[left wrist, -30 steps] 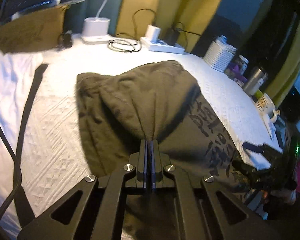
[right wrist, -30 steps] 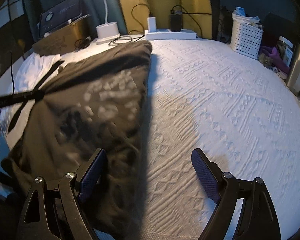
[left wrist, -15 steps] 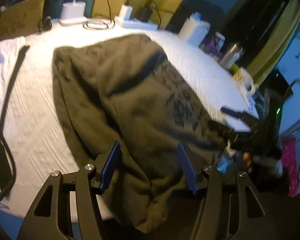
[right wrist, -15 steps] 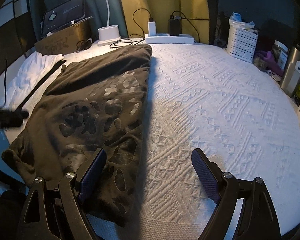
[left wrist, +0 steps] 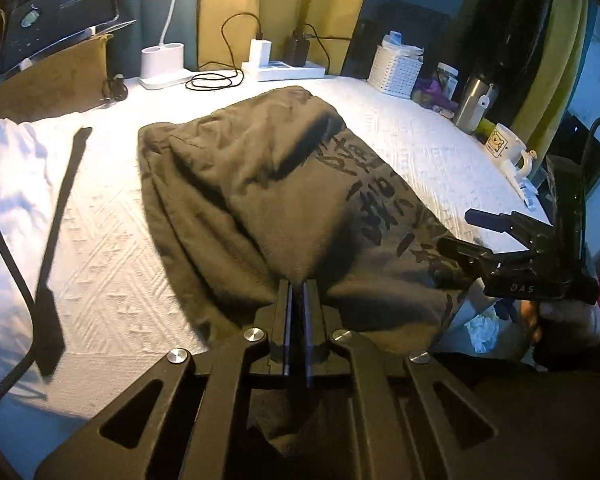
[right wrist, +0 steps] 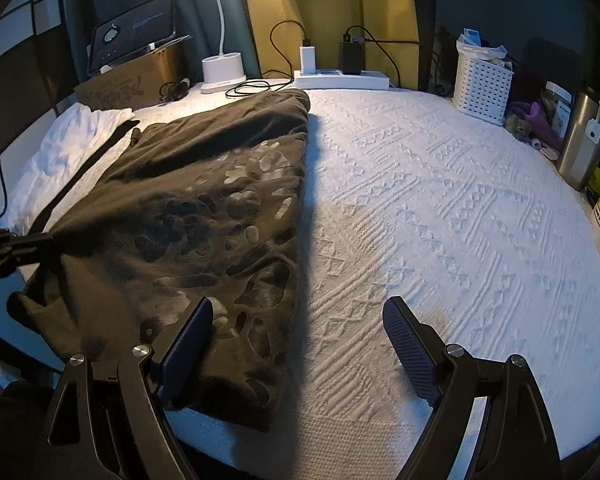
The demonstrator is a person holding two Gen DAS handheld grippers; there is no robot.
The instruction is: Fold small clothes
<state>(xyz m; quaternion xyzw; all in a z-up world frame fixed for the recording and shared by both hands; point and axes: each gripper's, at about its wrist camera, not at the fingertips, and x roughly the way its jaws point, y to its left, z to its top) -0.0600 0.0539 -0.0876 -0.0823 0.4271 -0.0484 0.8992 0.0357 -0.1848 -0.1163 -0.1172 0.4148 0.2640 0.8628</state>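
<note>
A dark olive garment (left wrist: 268, 200) with black printed lettering lies lengthwise on the white textured cover (right wrist: 440, 208) of the desk, running from the near edge toward the far edge, where its top stops just short of the power strip (left wrist: 284, 70) and the lamp base (left wrist: 162, 62). It sits in the left half of the surface; the right half is bare cover.

The left gripper (left wrist: 297, 292) has its jaws pressed together on a pinch of the garment's near edge, and the cloth rises in a small tent from that pinch. The right gripper (right wrist: 298, 320) stands wide apart with nothing between its fingers; its left finger hovers over the garment's near right corner, its right finger over bare cover.

From how the cloth lies, one lengthwise fold looks done: the garment is a long narrow band with a thick doubled layer and a fairly straight right edge. It is not tidy, though, with ridges across the middle and the near end hanging over the desk's near edge. What seems left is at least one crosswise fold, near end toward far end, and some smoothing. I judge the task roughly half done.

A white cloth (right wrist: 72, 140) waits at the far left corner, possibly another piece to fold. A white basket (right wrist: 482, 84) and a steel tumbler (right wrist: 584, 140) stand along the right edge, well apart from the garment.
</note>
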